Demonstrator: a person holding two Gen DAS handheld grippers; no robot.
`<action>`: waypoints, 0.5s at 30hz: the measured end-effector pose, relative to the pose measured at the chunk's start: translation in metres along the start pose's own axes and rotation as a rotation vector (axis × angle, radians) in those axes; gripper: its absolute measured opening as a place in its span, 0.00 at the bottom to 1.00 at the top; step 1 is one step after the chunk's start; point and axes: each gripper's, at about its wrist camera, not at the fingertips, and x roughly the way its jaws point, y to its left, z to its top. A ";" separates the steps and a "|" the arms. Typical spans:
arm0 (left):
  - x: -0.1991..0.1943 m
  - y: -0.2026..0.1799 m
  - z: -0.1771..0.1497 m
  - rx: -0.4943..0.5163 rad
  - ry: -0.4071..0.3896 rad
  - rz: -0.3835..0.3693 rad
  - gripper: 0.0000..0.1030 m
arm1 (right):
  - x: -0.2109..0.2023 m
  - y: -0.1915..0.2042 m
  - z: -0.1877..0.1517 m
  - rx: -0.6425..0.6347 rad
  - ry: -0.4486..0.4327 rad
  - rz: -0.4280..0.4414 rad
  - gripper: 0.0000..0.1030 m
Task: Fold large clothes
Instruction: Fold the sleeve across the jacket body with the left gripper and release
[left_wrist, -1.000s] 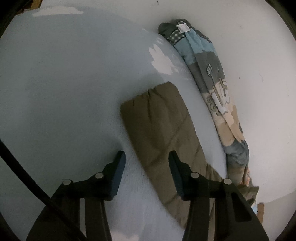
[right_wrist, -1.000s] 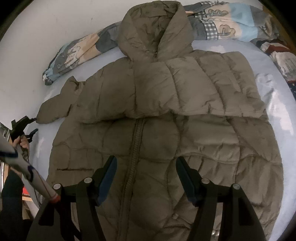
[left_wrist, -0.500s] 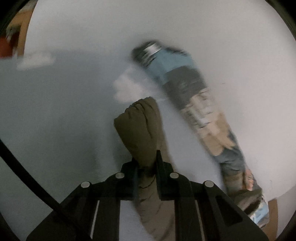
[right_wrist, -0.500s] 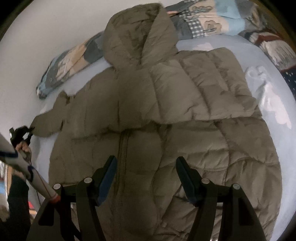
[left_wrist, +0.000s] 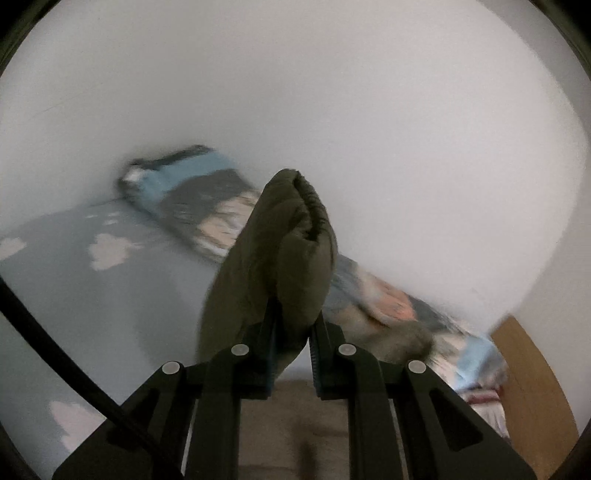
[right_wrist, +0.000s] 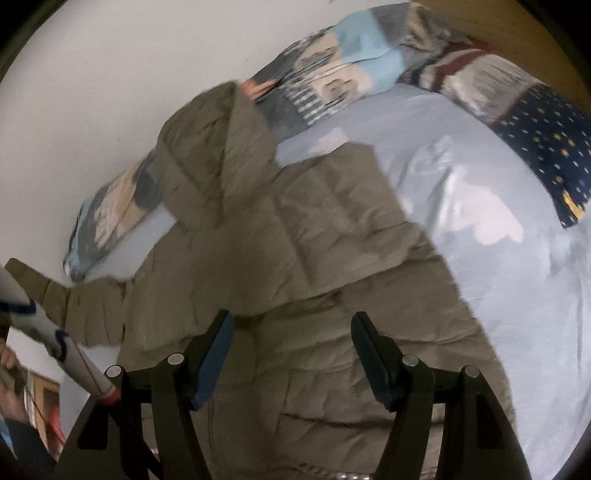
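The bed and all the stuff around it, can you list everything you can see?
puffer jacket: one, olive-brown, spread on the bed, hood toward the wall
jacket sleeve: one, olive-brown, lifted off the bed
bedsheet: one, light blue with pale cloud shapes, under the jacket
patterned quilt: one, blue, grey and beige, bunched along the wall
dark blanket: one, navy with small dots, far right
wall: white, behind the bed
left gripper: black, shut on the jacket sleeve
right gripper: black, open above the jacket
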 end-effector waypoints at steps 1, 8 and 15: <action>0.001 -0.022 -0.006 0.034 0.009 -0.012 0.14 | -0.005 -0.005 0.003 0.011 -0.010 0.002 0.69; 0.027 -0.135 -0.078 0.189 0.137 -0.112 0.14 | -0.030 -0.024 0.016 0.071 -0.067 0.012 0.69; 0.061 -0.211 -0.188 0.312 0.312 -0.163 0.14 | -0.053 -0.055 0.029 0.139 -0.115 -0.001 0.69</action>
